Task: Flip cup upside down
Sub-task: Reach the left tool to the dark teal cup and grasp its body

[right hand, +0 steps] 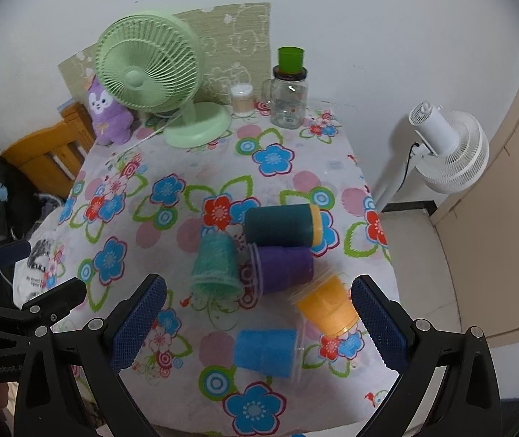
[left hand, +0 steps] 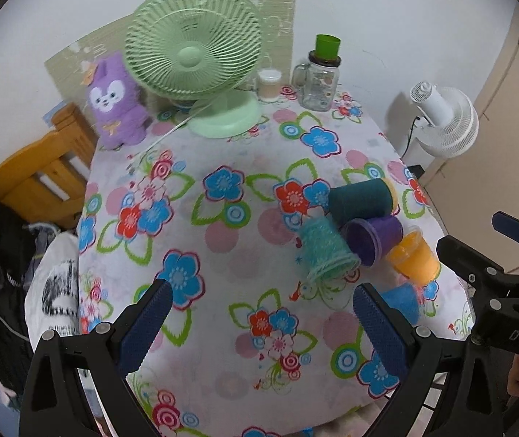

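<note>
Several cups lie on their sides on the floral tablecloth (right hand: pixel 194 167): a dark teal cup (right hand: pixel 281 225), a purple cup (right hand: pixel 285 264), a light teal cup (right hand: pixel 215 266), an orange cup (right hand: pixel 327 307) and a blue cup (right hand: pixel 265 351). In the left wrist view they lie at the right: dark teal (left hand: pixel 361 198), purple (left hand: pixel 374 238), light teal (left hand: pixel 327 249), orange (left hand: pixel 414 256), blue (left hand: pixel 401 300). My left gripper (left hand: pixel 263 324) is open and empty above the cloth, left of the cups. My right gripper (right hand: pixel 259 324) is open and empty above the blue cup.
At the table's far end stand a green fan (right hand: pixel 150 73), a purple plush toy (right hand: pixel 108 116), a small jar (right hand: pixel 242 100) and a glass jar with a green cup on top (right hand: pixel 288 98). A white fan (right hand: pixel 449 149) stands beside the table at right. A wooden chair (right hand: pixel 48 160) is at left.
</note>
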The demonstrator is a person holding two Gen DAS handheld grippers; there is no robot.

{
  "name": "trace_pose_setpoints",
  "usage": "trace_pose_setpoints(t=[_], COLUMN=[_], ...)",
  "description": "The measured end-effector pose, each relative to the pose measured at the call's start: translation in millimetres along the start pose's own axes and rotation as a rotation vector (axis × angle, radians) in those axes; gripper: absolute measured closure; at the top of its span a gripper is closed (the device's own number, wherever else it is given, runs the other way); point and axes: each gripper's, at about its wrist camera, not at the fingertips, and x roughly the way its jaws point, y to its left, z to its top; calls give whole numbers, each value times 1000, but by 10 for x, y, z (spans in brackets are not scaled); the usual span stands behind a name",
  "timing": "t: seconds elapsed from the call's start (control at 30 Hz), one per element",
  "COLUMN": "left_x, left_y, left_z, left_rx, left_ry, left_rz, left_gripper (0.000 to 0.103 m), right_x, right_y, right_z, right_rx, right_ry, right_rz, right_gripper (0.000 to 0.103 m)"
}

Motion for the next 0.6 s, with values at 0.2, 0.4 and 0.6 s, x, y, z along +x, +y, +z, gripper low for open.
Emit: trace_pose_setpoints(t=[0.2, 0.4, 0.6], left_x=[226, 503, 786], left_y=[-157, -367, -571], left_z=[266, 519, 740], left_rx=[89, 176, 265], left_ry=[8, 23, 37], left_rz=[-35, -62, -79], left_gripper=[3, 3, 3], right_x=[150, 327, 493], right_y=[-199, -404, -621], right_z=[141, 249, 329], right_rx=[56, 107, 140], right_ry=[0, 7, 16], right_rz=[-26, -55, -90], right_gripper=[0, 0, 0])
